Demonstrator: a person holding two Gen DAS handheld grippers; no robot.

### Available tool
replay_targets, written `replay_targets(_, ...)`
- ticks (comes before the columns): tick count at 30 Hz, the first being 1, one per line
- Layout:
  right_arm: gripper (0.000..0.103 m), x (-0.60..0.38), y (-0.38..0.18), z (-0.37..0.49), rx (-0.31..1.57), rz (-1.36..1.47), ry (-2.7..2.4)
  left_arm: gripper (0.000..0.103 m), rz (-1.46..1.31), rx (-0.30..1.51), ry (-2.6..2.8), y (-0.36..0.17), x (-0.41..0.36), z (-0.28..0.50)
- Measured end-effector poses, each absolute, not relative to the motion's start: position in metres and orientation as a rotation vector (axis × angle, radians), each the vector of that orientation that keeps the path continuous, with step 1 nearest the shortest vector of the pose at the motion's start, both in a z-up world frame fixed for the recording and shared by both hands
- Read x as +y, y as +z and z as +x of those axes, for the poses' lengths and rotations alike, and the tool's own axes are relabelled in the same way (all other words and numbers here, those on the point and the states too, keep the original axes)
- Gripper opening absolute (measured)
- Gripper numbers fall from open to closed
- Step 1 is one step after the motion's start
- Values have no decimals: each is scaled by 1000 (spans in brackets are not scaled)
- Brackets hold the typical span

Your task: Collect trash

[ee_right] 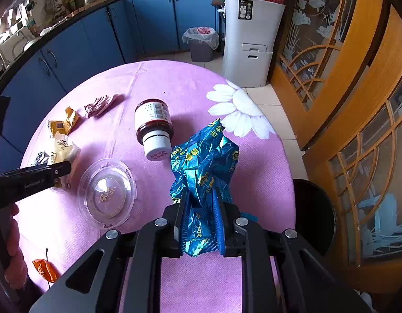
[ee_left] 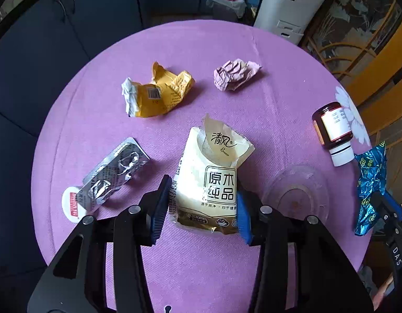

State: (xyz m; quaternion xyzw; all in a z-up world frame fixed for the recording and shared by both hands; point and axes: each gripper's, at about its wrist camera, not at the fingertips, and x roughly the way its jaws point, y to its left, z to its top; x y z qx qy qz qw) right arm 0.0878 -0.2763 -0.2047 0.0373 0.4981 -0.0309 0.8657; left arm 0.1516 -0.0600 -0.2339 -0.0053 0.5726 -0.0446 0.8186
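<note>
A: Item count on the worktop [ee_left: 175, 47], please.

B: One cream tissue packet [ee_left: 214, 180], empty and torn at the top, lying between the blue pads of my left gripper [ee_left: 202, 206]. The jaws stand just at its two sides; whether they press it I cannot tell.

A: And the right?

B: My right gripper [ee_right: 199, 221] is narrowed onto one crumpled blue foil wrapper [ee_right: 203, 167], held up off the purple cloth at the worktop's right edge.

A: Loose trash remaining?

B: One yellow crumpled packet [ee_left: 156, 94], far left. One crumpled pinkish paper ball [ee_left: 235, 74], far centre, well apart from it. One used silver blister pack [ee_left: 114, 172], near left, overlapping one round white lid with red print [ee_left: 70, 206]. One clear plastic dome lid [ee_left: 297, 193], just right of the tissue packet. One dark red jar with a white cap [ee_left: 332, 133], on its side by the white flower print.

A: Anything else?

B: One small orange scrap [ee_right: 45, 270] at the near edge. One lined grey bin [ee_right: 201, 43] stands on the floor beyond the worktop, beside one white cabinet [ee_right: 250, 39].
</note>
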Motion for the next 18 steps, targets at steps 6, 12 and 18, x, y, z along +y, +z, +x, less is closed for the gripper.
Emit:
replay_targets(6,17,-280,-196,81,1018,87,-70,43,-1,1173,-102,-212,-59,140)
replay_targets(12,17,-287,-188,70,991,105,-80,43,23,1144,-133,-196,-73,125)
replay_targets(18,17,-304,-181,57,964,133,-107,43,62,1125,-167,-188,-95,116)
